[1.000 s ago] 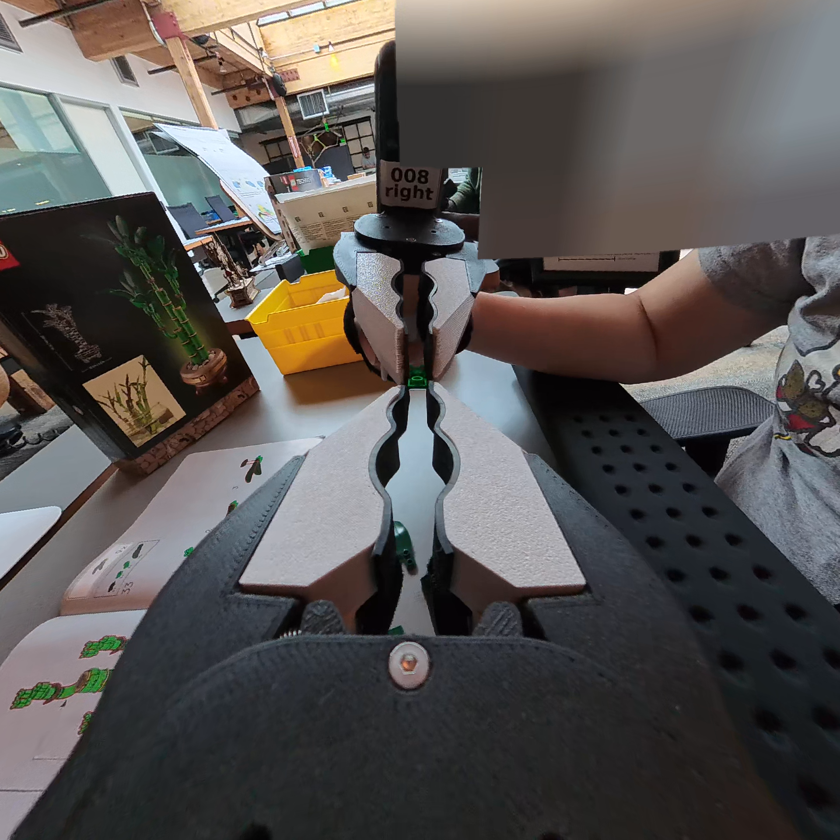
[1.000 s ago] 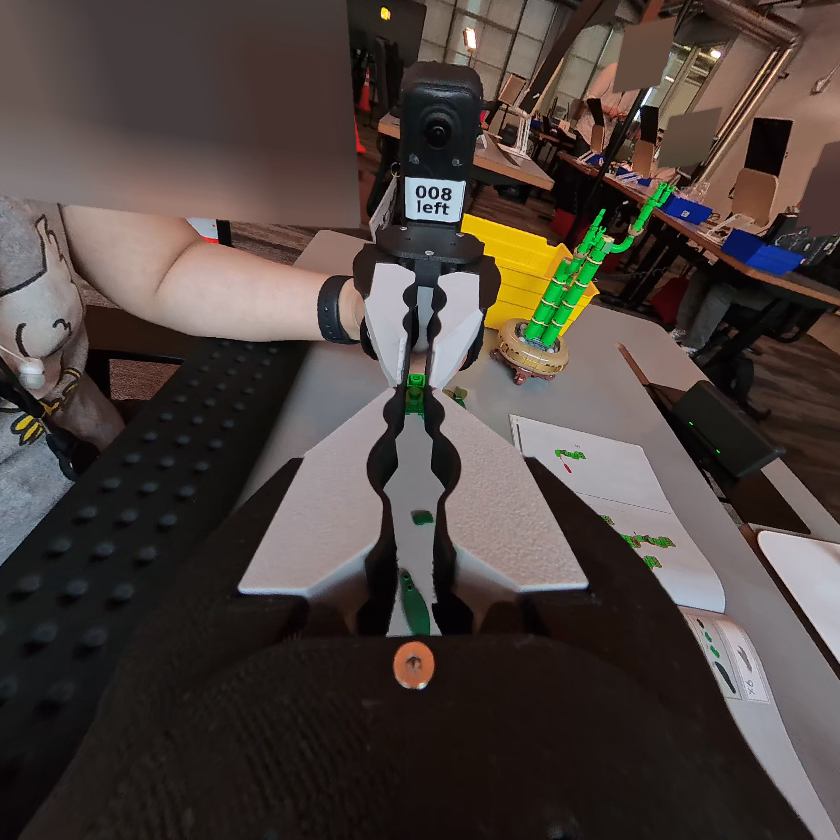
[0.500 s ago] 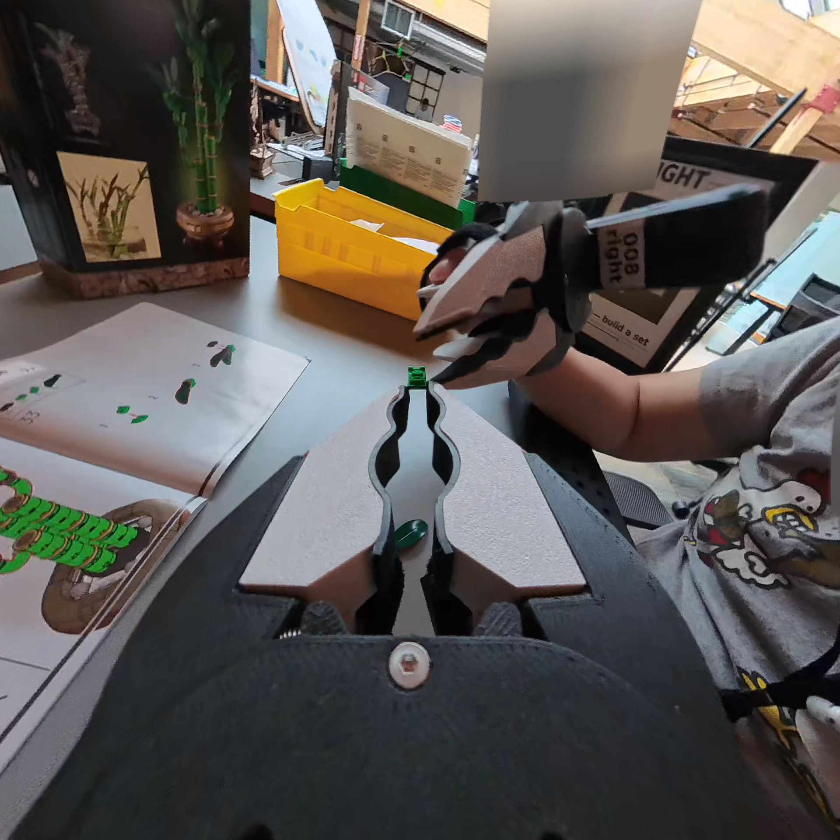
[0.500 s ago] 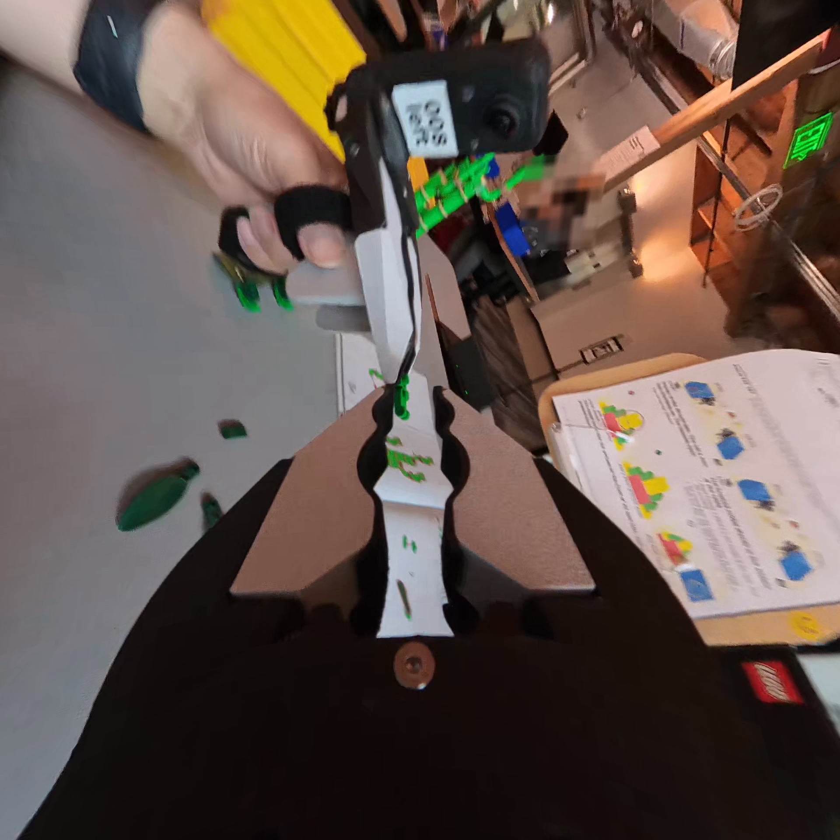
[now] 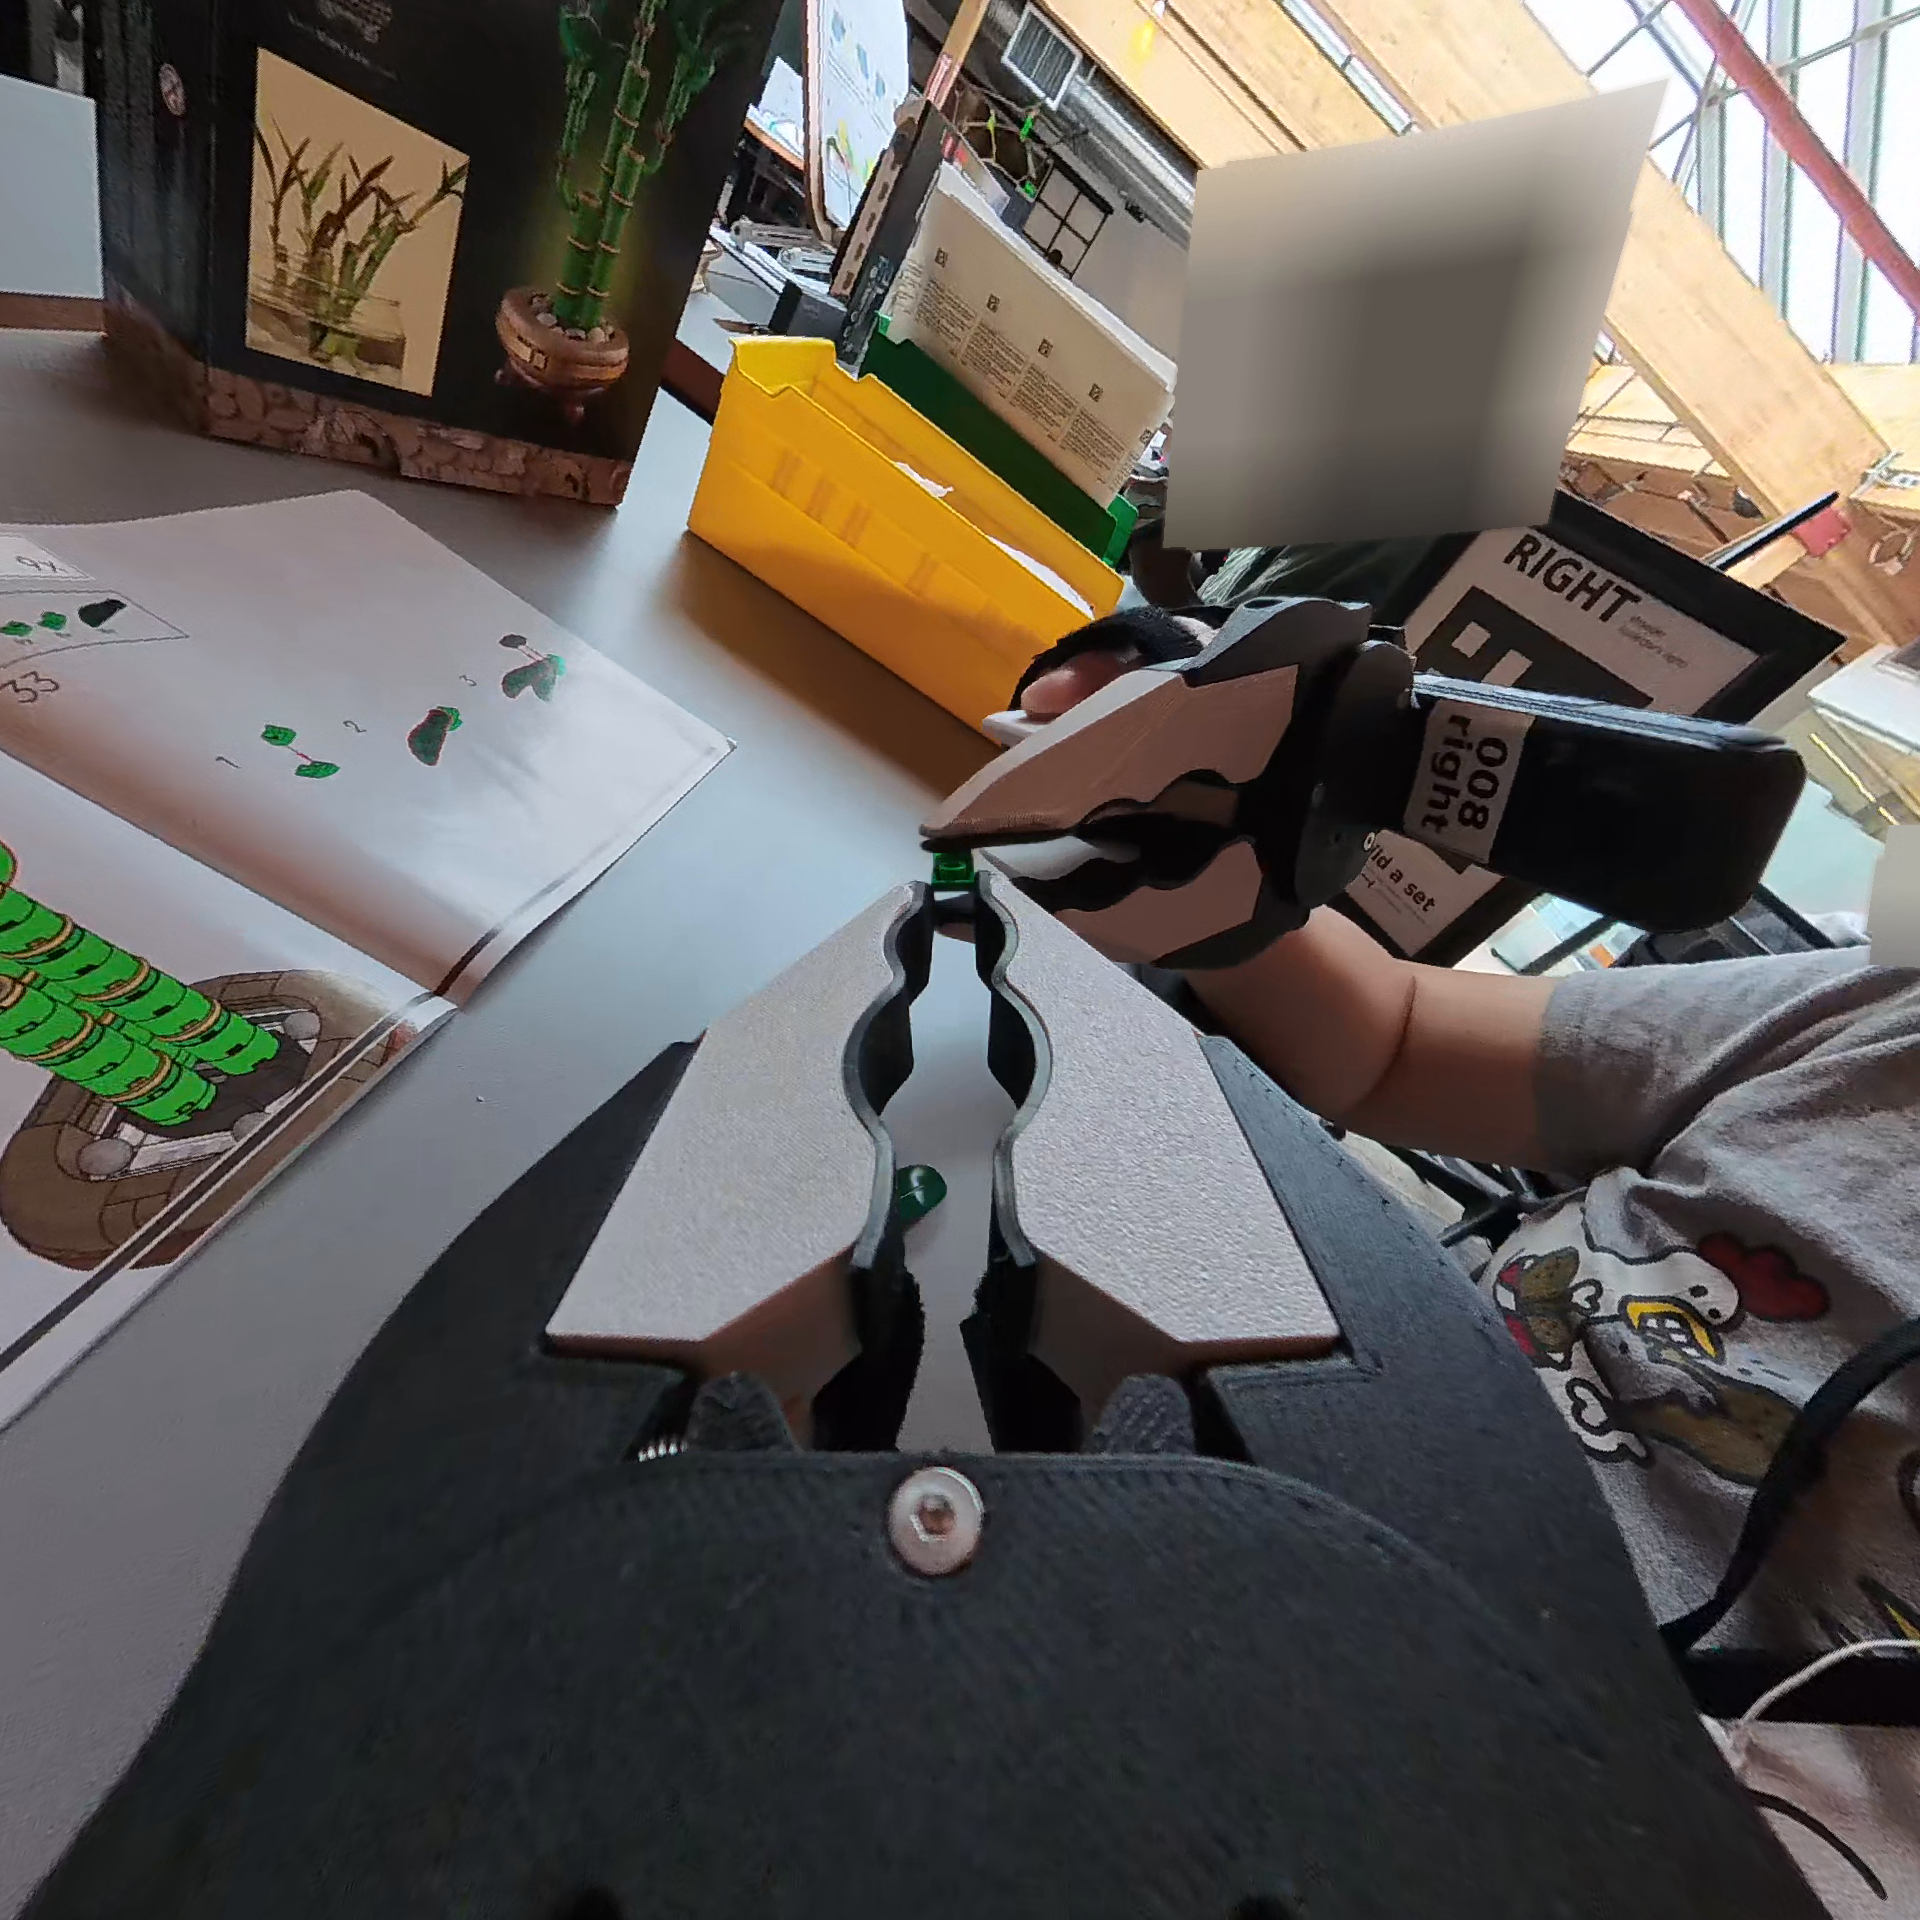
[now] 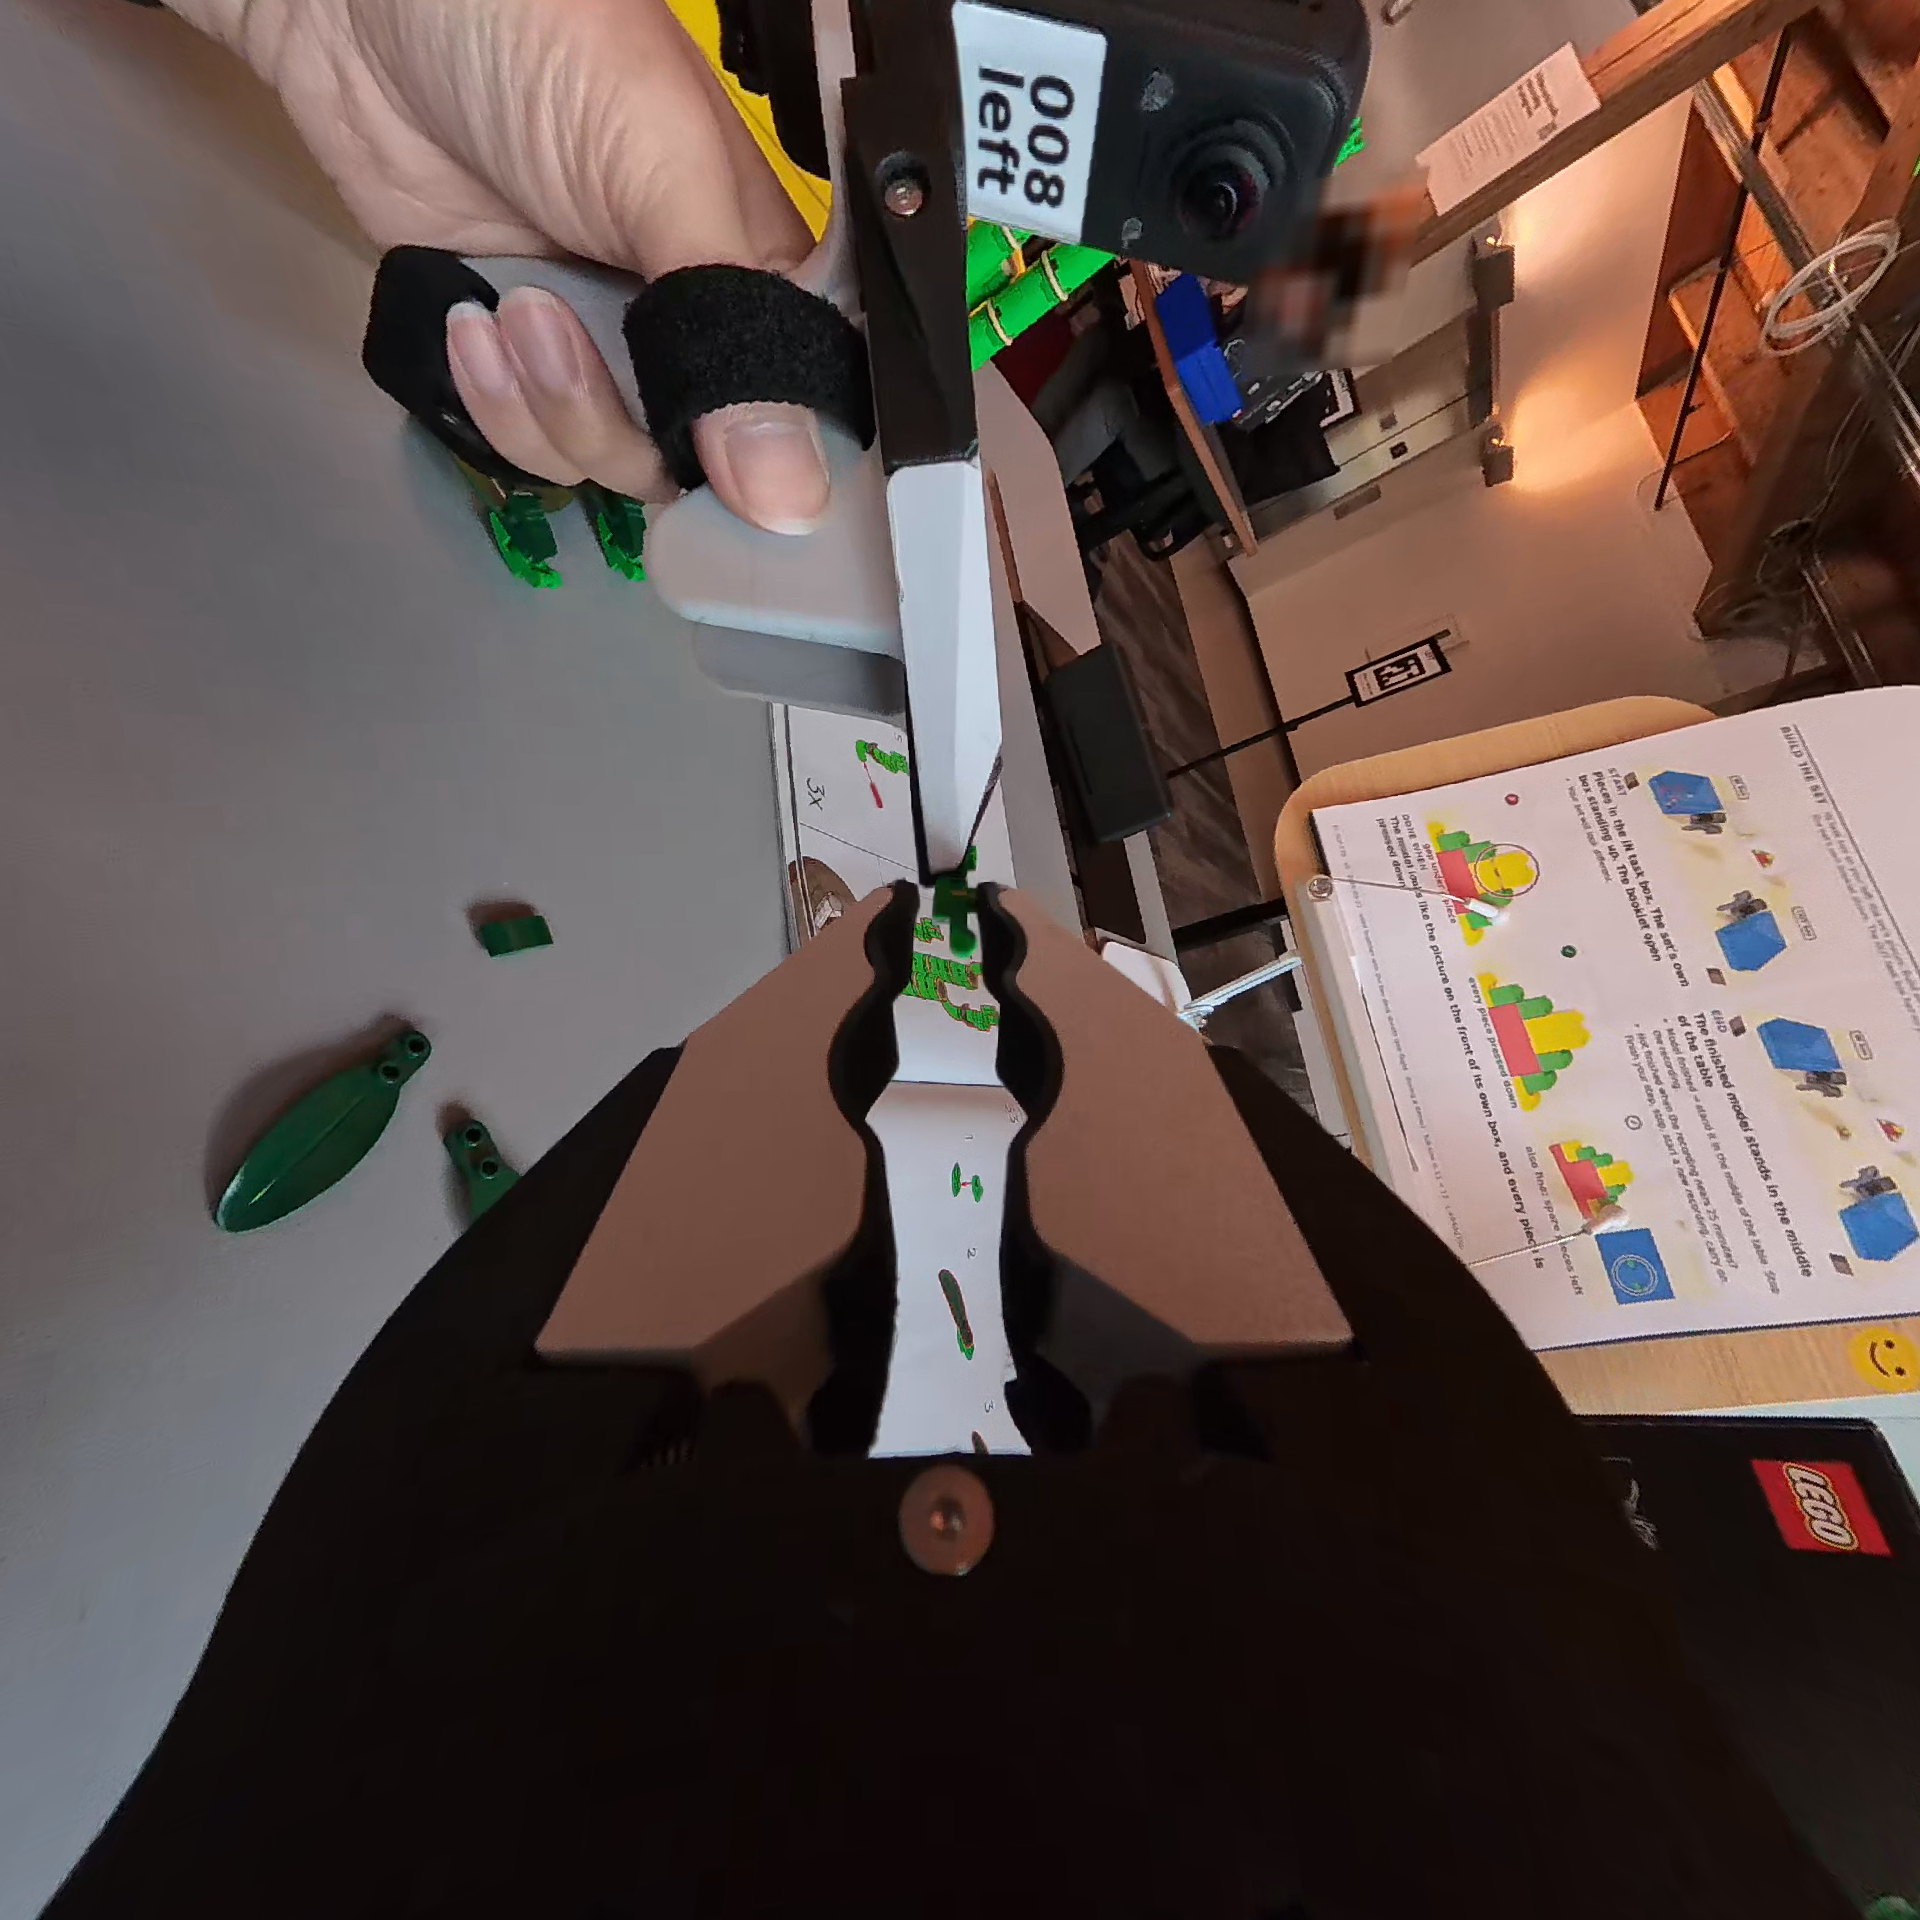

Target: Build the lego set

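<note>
A small green lego piece [image 5: 951,865] sits where both grippers' tips meet, above the grey table [image 5: 727,935]. My left gripper [image 5: 949,896] is shut on it from below. My right gripper [image 5: 961,840] comes in from the right, turned on its side, tips closed at the same piece. In the right wrist view the piece [image 6: 954,906] is pinched in my right gripper [image 6: 948,902], and the left gripper [image 6: 940,864] comes down edge-on from above. I cannot tell whether it is one piece or two joined.
The open instruction booklet [image 5: 312,727] lies left, with the set box [image 5: 416,208] and a yellow bin [image 5: 883,561] behind. Loose on the table are a dark green leaf [image 6: 312,1132], smaller green parts [image 6: 512,930] and bright green pieces [image 6: 566,530]. The bamboo model [image 6: 1018,281] stands beyond.
The grippers faced each other head-on a second ago. Both have since turned and now cross at about a right angle, tips still together at the green piece.
</note>
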Available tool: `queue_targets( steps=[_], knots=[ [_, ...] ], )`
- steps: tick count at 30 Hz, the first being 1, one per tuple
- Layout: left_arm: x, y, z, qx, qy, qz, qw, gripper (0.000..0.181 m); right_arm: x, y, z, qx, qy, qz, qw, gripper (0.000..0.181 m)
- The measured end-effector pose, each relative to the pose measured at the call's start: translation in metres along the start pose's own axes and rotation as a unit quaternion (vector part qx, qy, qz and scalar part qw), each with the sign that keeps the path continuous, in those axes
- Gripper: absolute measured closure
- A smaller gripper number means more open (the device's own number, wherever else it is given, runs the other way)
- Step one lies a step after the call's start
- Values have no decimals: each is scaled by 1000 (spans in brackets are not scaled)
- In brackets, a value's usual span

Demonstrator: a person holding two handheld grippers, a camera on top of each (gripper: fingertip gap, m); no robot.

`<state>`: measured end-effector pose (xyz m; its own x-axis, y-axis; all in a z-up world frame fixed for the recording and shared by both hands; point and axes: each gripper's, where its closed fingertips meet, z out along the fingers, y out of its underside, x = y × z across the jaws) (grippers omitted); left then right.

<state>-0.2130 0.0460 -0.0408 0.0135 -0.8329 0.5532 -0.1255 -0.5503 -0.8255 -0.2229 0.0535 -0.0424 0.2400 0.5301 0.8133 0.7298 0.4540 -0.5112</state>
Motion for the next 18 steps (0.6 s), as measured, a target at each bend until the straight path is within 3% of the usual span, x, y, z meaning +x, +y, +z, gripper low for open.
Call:
queue_targets(
  steps=[14,18],
  knots=[
    [-6,7,3,-20,-18,3,1000,175,-5,8,3,-40,-21,-4,999,175],
    [-6,4,0,-11,-14,-1,1000,175,-1,5,4,-14,-13,9,1000,173]
  ],
)
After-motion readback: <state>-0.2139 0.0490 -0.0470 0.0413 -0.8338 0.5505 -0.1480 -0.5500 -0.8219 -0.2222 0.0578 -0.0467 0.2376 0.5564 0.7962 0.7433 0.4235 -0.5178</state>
